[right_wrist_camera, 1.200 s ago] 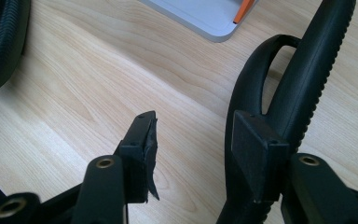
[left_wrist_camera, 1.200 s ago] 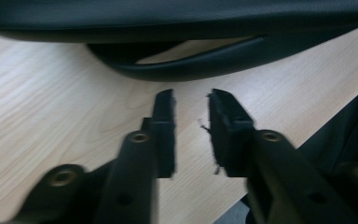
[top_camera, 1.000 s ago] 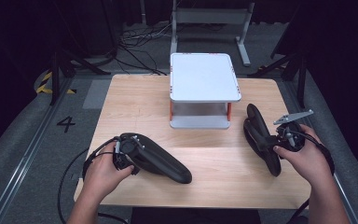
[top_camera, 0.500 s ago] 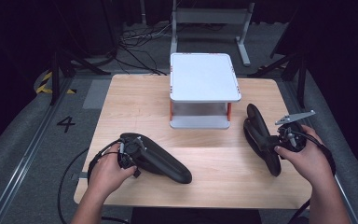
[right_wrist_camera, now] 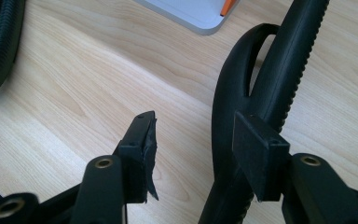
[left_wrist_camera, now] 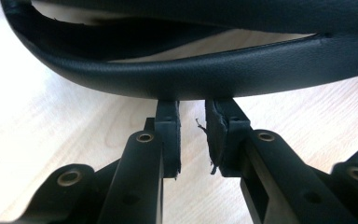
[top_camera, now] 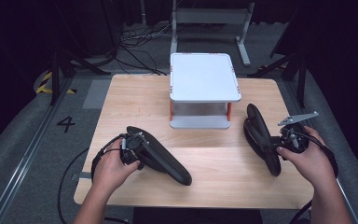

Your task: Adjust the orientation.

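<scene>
While the left hand-held gripper lies low on the wooden counter, jaws a narrow gap apart and tips against a black shoe without clamping it, a white two-tier stand sits centre-back. The right hand-held gripper, jaws wide, straddles another black shoe's rim.

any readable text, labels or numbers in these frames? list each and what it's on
"4": dark numeral marked on the grey floor left of the wooden table, in the high view.
No print can be made out on the white shelf stand, the two black shoes or the grippers.
</scene>
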The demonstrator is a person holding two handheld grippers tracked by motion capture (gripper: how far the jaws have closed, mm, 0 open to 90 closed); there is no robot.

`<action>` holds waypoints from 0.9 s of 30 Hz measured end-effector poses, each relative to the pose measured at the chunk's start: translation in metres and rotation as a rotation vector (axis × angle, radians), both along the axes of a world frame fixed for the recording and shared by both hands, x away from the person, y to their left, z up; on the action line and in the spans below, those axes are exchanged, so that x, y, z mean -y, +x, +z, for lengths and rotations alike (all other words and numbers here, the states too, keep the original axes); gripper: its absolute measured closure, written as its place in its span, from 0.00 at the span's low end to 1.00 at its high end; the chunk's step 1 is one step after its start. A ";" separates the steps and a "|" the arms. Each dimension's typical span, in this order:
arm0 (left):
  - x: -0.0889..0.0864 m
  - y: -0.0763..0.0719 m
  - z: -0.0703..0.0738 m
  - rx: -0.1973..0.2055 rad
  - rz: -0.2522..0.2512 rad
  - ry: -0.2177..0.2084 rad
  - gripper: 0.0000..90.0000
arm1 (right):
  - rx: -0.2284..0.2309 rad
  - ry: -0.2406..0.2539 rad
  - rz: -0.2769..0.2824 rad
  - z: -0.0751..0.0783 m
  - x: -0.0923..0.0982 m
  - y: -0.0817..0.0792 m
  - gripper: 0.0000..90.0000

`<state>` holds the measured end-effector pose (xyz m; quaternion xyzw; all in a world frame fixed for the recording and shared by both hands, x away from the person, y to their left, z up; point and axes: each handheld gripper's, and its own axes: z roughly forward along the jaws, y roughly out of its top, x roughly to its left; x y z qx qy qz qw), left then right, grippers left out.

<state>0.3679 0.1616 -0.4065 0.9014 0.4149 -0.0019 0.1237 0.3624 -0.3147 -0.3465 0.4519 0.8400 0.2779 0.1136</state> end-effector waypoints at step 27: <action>0.043 0.040 0.008 0.114 -0.069 0.012 0.80 | -0.008 0.009 -0.141 -0.003 0.043 -0.036 0.57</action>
